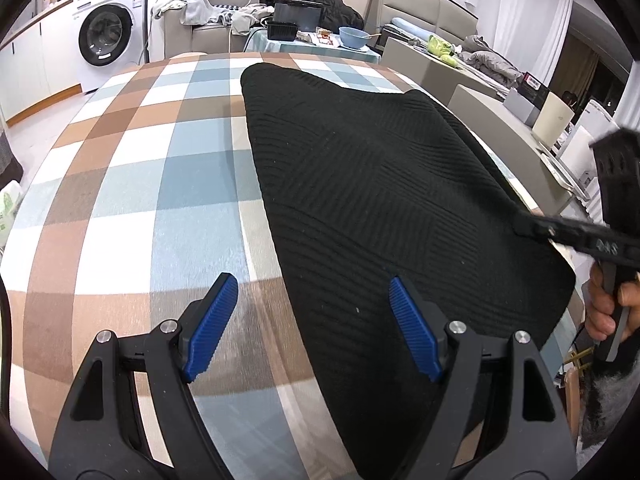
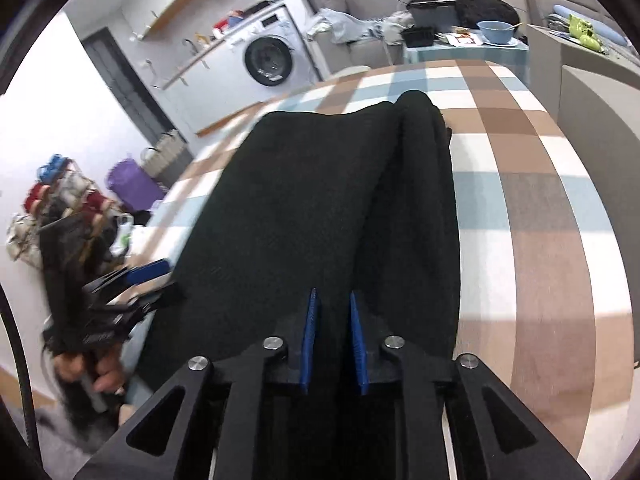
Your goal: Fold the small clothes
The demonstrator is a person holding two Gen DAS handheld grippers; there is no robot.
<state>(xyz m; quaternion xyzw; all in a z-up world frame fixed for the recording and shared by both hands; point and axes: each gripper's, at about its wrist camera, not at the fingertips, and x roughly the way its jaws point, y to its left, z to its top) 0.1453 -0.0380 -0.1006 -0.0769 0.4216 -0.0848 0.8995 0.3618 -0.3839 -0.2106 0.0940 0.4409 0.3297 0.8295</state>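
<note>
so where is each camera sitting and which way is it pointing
Left wrist: on the left tongs, open above the checked blue, brown and white tablecloth at the black ribbed knit garment's left edge, facing the white washing machine; right tongs and a hand show.
Right wrist: on the right tongs, shut on the garment, facing likewise; left tongs show.
Shared: garment, tablecloth, washing machine, light blue bowl.

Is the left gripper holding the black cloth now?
No, the left gripper is wide open, its fingers apart above the black cloth.
</note>
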